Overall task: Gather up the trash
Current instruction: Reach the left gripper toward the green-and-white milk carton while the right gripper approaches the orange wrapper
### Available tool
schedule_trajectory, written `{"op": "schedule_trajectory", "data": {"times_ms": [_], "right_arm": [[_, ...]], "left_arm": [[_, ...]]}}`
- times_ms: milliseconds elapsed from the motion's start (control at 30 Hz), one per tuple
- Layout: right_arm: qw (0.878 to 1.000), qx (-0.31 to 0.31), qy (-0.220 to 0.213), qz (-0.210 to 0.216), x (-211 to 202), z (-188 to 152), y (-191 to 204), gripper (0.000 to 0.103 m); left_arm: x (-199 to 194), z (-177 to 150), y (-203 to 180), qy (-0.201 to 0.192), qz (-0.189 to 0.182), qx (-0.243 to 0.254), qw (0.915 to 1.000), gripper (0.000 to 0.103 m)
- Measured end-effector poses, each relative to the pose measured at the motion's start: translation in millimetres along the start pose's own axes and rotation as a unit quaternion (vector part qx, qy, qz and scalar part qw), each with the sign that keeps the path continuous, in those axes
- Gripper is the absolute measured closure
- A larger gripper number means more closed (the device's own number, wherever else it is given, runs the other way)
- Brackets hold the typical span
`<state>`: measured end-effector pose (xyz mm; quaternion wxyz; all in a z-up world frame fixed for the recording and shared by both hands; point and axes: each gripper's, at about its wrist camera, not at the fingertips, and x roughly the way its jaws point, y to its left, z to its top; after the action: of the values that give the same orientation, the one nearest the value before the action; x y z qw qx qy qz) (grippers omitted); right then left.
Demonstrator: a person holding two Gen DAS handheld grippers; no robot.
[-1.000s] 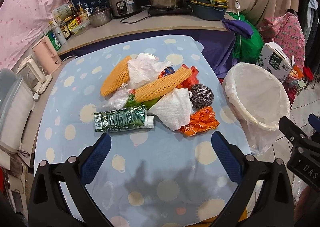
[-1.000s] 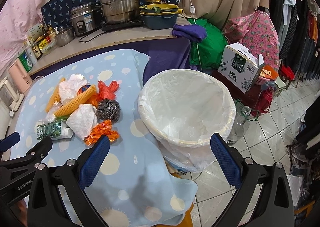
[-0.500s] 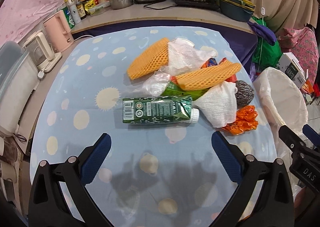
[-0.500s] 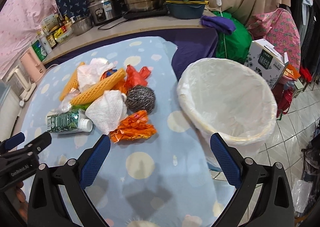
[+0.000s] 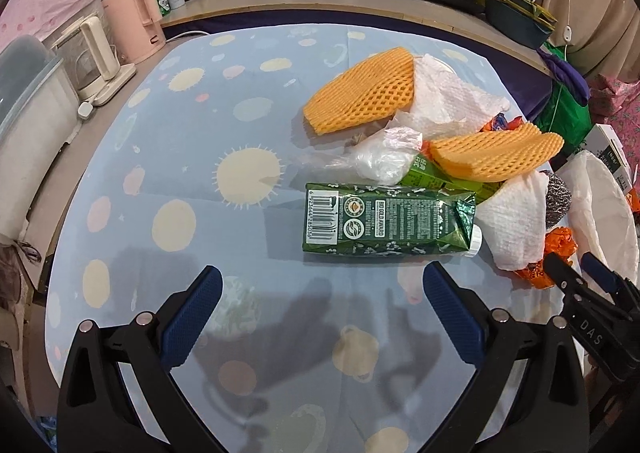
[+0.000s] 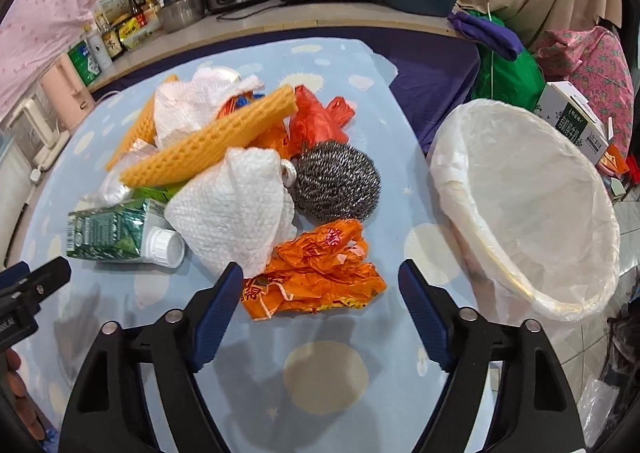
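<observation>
1. Blue-padded fingers of the right hand-held gripper (image 6: pixel 320 287) have come down over the near right part of the worktop (image 6: pixel 320 373), and its jaws are closing from wide, with the crumpled orange plastic wrapper (image 6: pixel 316 273) between them; the pads do not yet press on it.
2. Its twin, the left hand-held gripper (image 5: pixel 322 295), has dropped closer too and stands wide and empty, just short of the flattened green drink carton with a white cap (image 5: pixel 388 223), which lay farther off a second ago.
3. Behind the wrapper sit a crumpled white paper towel (image 6: pixel 232 217) and a round steel-wire scouring ball (image 6: pixel 336 181), touching each other.
4. Farther back lie two orange foam fruit nets (image 5: pixel 364 95), a clear plastic bag (image 5: pixel 384 157), more white paper and a red plastic bag (image 6: pixel 316 121), all heaped toward the worktop's far right.
5. Off the right edge stands the white-lined round waste bin (image 6: pixel 528 205), which looks empty.
6. Judged from this, nothing is collected yet; both tools have reached picking range, and the wrapper seems the first piece to go.
</observation>
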<state>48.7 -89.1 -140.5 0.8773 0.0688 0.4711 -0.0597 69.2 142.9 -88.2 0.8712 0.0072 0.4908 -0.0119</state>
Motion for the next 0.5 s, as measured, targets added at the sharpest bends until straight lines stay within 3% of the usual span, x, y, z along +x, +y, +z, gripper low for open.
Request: {"op": "schedule_trajectory", "data": {"times_ms": [300,333,367,400,500], "right_arm": [[1.0,0.012,0.013,0.003,7.5,-8.6,-9.8,0.053],[1.0,0.012,0.014,0.003,7.2,-9.4,-11.0,0.06],[1.0,0.01,0.023,0.001,8.4,-10.3,-11.8,0.081],[1.0,0.01,0.029,0.0,9.4,-11.5,-12.7,0.091],[0.999,0.013,0.035,0.003,7.7,-14.7,-17.1,0.098]], "left_arm": [[10.3,20.2,-4.7,-0.017,0.001,0.018,0.9997,0.007],[11.5,21.8,-4.9,-0.017,0.002,0.019,0.9997,0.007],[12.4,22.8,-5.1,-0.018,0.001,0.021,0.9996,0.007],[13.6,23.5,-5.4,-0.019,0.0,0.022,0.9996,0.007],[18.9,25.1,-6.7,-0.016,-0.002,0.027,0.9995,0.007]]}}
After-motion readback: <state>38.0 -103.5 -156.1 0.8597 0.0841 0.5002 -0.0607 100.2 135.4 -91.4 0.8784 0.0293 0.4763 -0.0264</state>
